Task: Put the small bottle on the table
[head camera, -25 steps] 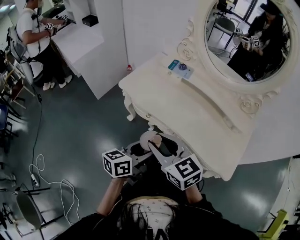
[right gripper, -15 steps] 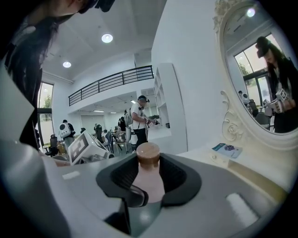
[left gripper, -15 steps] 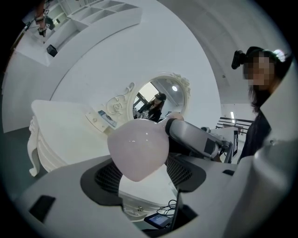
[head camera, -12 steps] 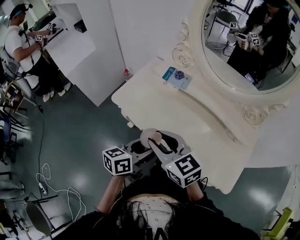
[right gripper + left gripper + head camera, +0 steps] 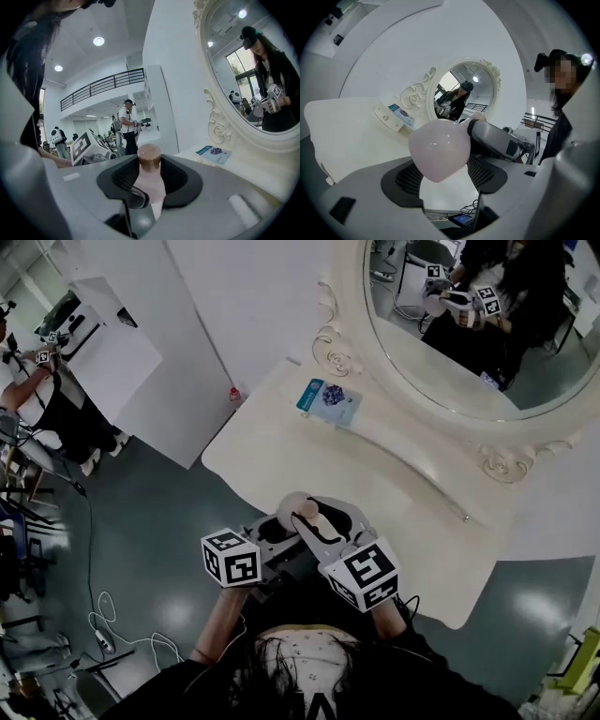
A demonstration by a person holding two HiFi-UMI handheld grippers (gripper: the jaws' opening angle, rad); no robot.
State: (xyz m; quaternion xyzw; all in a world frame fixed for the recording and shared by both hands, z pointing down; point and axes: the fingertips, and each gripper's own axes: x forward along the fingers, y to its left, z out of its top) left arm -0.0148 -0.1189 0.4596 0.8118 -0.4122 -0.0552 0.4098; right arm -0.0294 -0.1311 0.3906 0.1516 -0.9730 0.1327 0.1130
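Observation:
A small pale pink bottle (image 5: 298,510) with a brown cap stands upright between my two grippers, just over the front edge of the cream dressing table (image 5: 403,502). My left gripper (image 5: 279,529) is shut on its round body (image 5: 440,150), which fills the left gripper view. My right gripper (image 5: 321,523) comes in from the right and is shut on the upper part. The brown cap (image 5: 149,157) rises between its dark pads in the right gripper view. One right finger (image 5: 487,136) shows against the bottle in the left gripper view.
An oval mirror (image 5: 469,324) with a carved frame stands at the back of the table. A blue and white leaflet (image 5: 328,399) lies at the table's far left. Another person (image 5: 37,390) stands at a white counter (image 5: 103,352). A cable (image 5: 112,634) lies on the floor.
I have come closer to the table. Both grippers, still together around the bottle, now reach over its front edge. The other person has slid toward the picture's left edge.

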